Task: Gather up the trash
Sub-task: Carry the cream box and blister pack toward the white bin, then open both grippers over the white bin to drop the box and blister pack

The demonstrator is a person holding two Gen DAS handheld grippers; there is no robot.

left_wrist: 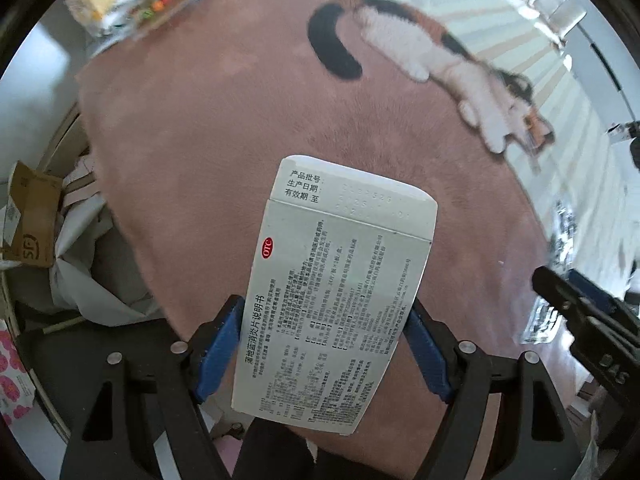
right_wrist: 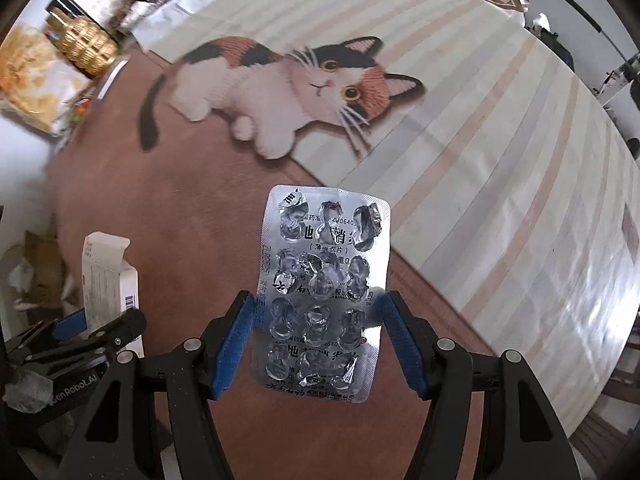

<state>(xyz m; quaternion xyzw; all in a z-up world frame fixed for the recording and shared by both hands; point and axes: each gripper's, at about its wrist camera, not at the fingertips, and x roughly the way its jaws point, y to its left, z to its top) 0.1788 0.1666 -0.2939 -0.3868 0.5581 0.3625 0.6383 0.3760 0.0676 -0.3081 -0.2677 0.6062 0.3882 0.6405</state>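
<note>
A white medicine box (left_wrist: pixel 332 280) with black print and a red OTC mark is clamped between the blue pads of my left gripper (left_wrist: pixel 324 320), which is shut on it above the pink-brown mat (left_wrist: pixel 200 140). The box's end flap is open. An empty silver blister pack (right_wrist: pixel 324 292) with torn foil pockets sits between the blue pads of my right gripper (right_wrist: pixel 318 320), shut on its two long edges. In the right wrist view the left gripper (right_wrist: pixel 80 332) and the box (right_wrist: pixel 108 276) are at the lower left. The right gripper's black finger (left_wrist: pixel 580 308) shows at the right edge of the left wrist view.
The mat bears a calico cat picture (right_wrist: pixel 296 92) and a striped half (right_wrist: pixel 480 160). A bin (left_wrist: pixel 60 264) with a white liner, cardboard and paper stands below the table at the left. A snack bag (right_wrist: pixel 32 80) and a gold bottle (right_wrist: pixel 86 46) lie at the far left.
</note>
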